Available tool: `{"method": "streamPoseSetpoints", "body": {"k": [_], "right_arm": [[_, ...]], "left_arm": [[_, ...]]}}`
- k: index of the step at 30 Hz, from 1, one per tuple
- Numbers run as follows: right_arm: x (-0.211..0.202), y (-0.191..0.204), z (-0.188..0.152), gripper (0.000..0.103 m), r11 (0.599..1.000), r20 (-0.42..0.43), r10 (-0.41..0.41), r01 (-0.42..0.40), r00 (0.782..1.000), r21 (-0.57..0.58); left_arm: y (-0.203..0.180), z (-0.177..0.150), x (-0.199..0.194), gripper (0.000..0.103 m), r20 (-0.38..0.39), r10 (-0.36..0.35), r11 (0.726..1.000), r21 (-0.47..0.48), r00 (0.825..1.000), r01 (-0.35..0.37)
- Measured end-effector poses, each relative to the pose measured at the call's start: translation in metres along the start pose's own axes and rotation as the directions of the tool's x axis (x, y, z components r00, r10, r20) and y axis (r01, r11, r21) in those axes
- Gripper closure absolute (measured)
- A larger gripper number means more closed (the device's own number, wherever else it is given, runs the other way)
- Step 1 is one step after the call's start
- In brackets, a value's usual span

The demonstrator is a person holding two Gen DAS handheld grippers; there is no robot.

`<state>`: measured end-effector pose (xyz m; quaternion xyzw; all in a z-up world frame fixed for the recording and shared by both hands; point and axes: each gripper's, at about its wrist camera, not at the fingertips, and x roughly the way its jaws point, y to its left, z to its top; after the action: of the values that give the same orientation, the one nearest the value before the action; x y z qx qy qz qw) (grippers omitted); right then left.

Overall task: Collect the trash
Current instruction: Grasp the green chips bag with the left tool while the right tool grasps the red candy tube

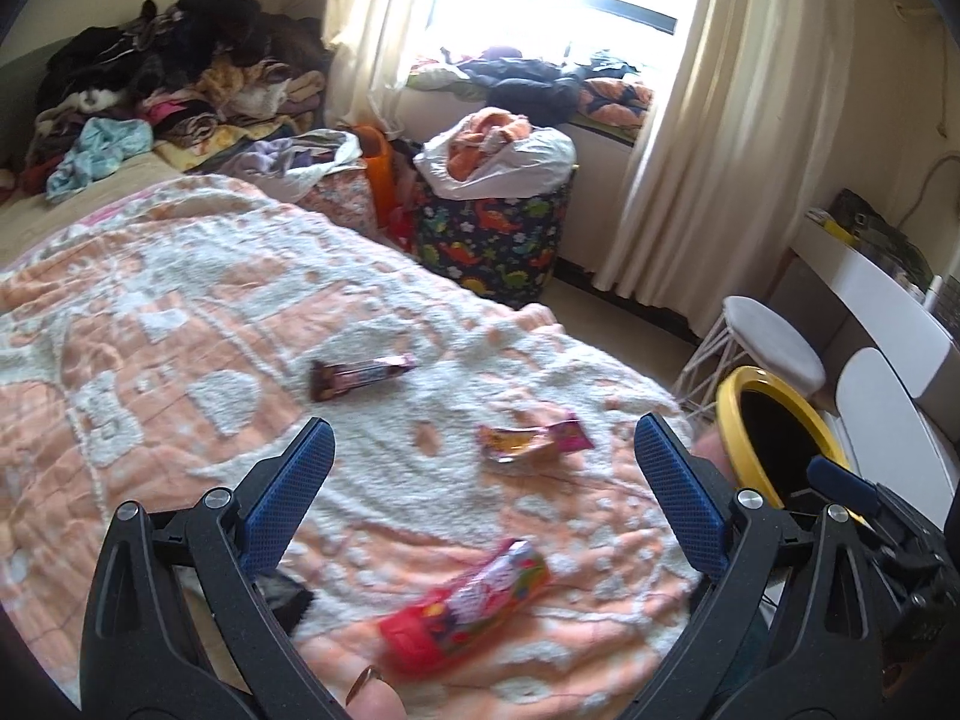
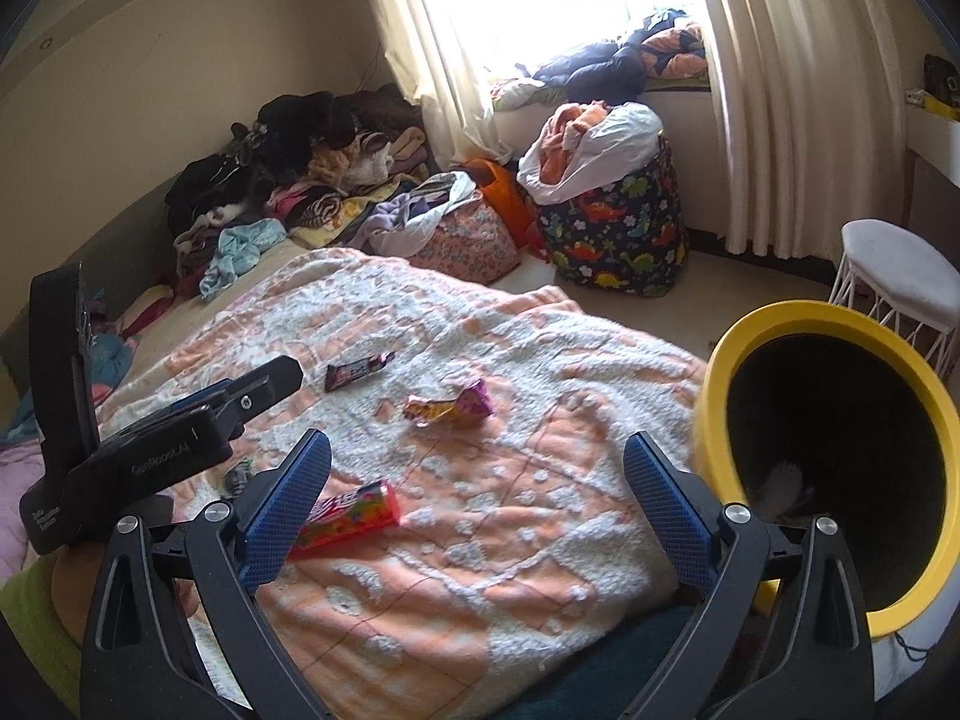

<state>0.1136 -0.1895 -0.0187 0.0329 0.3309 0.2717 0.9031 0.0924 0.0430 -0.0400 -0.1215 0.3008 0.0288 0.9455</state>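
On the bed's orange-and-white blanket (image 1: pixel 180 312), both tools hang with jaws spread wide, holding nothing: the left tool (image 1: pixel 483 441) and the right tool (image 2: pixel 477 450). Nearest lies a red candy wrapper (image 1: pixel 465 606), beyond it a crumpled pink-yellow wrapper (image 1: pixel 531 441), farthest a dark bar wrapper (image 1: pixel 360 375). The yellow-rimmed bin (image 2: pixel 828 462) sits just off the bed's right edge.
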Motion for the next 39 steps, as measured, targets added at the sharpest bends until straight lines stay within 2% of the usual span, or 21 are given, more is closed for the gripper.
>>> {"method": "streamPoseSetpoints", "body": {"k": [9,18,25,28,30,31,33,39], "right_arm": [[0.031,0.034,-0.012,0.008,0.998,-0.108,0.057,-0.059,0.992,-0.016],[0.067,0.048,-0.023,0.008,0.997,-0.222,0.074,-0.070,0.972,0.026],[0.094,0.060,-0.032,0.008,0.996,-0.303,0.084,-0.076,0.949,0.038],[0.104,0.062,-0.034,0.008,0.996,-0.328,0.090,-0.080,0.941,0.042],[0.113,0.063,-0.035,0.009,0.993,-0.351,0.112,-0.094,0.930,0.068],[0.118,0.061,-0.037,0.013,0.990,-0.363,0.128,-0.101,0.923,0.095],[0.129,0.057,-0.043,0.015,0.979,-0.391,0.172,-0.114,0.904,0.169],[0.138,0.055,-0.039,0.017,0.969,-0.381,0.204,-0.130,0.902,0.211]], "left_arm": [[0.054,-0.011,-0.007,0.011,-0.025,0.102,0.993,-0.061,0.994,-0.104],[0.094,-0.030,-0.010,0.011,-0.081,0.159,0.981,-0.101,0.984,-0.167],[0.121,-0.044,-0.009,0.011,-0.130,0.168,0.968,-0.168,0.977,-0.188],[0.129,-0.051,-0.005,0.011,-0.159,0.138,0.961,-0.216,0.978,-0.171],[0.130,-0.055,-0.001,0.018,-0.176,0.126,0.960,-0.227,0.976,-0.165],[0.131,-0.057,0.001,0.020,-0.185,0.115,0.959,-0.236,0.976,-0.157],[0.132,-0.061,0.005,0.026,-0.203,0.094,0.956,-0.256,0.975,-0.145],[0.125,-0.064,0.009,0.031,-0.202,0.081,0.956,-0.263,0.976,-0.134]]}}
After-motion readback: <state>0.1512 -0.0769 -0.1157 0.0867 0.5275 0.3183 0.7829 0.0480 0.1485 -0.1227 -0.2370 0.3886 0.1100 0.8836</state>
